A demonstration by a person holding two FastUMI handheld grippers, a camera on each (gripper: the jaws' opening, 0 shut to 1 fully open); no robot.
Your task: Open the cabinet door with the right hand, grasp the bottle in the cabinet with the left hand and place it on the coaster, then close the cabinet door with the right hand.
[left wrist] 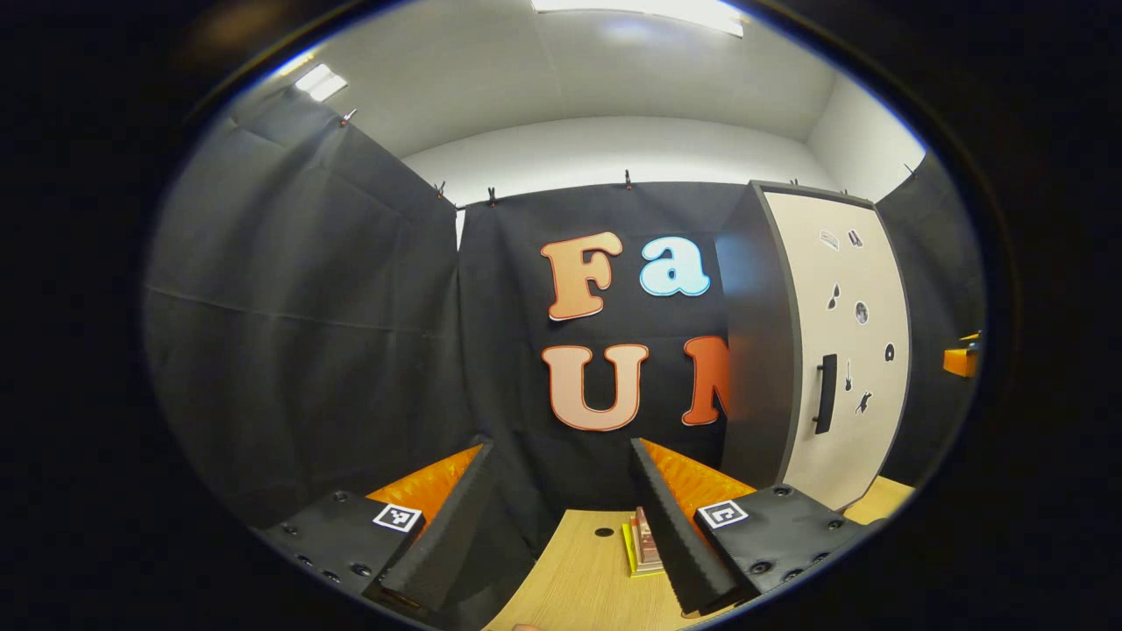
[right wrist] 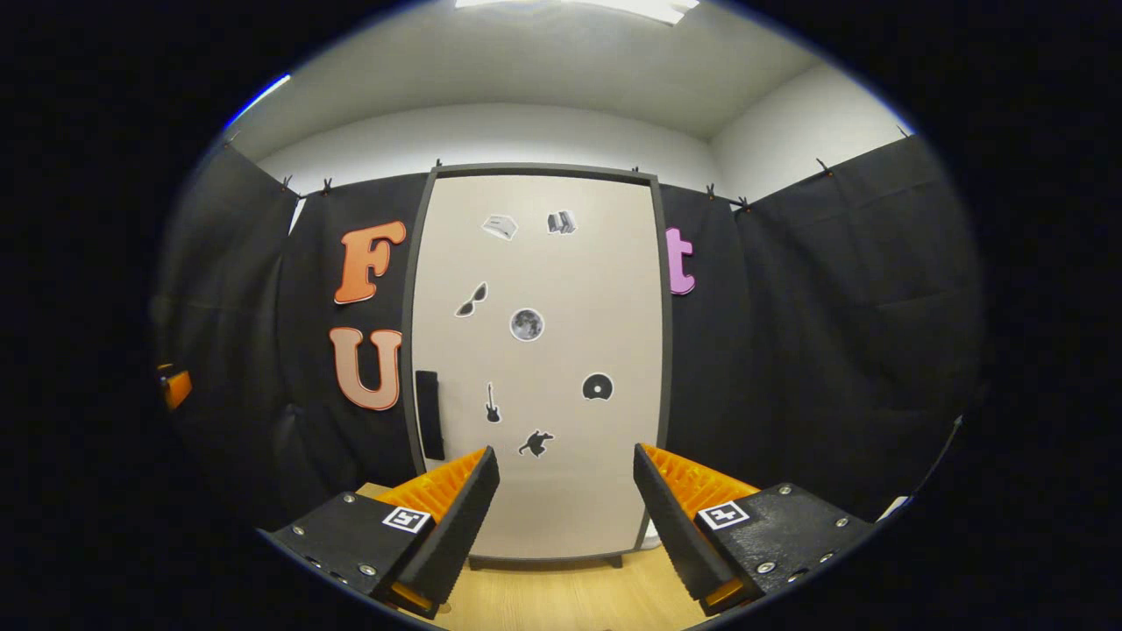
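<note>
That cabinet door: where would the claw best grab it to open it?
Probably the dark vertical handle near the cabinet door's left edge. The right claw, open, could come straight from the front, fingers either side of the upright bar.

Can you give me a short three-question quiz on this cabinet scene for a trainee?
1. True or false: the tall cabinet's beige door is shut.
2. Which side of that door carries the dark vertical handle in the right gripper view: A left, B right, C top?
3. Fill in: the right gripper and the left gripper both stand ____, holding nothing.

Key: 1 true; 2 A; 3 open.
</note>
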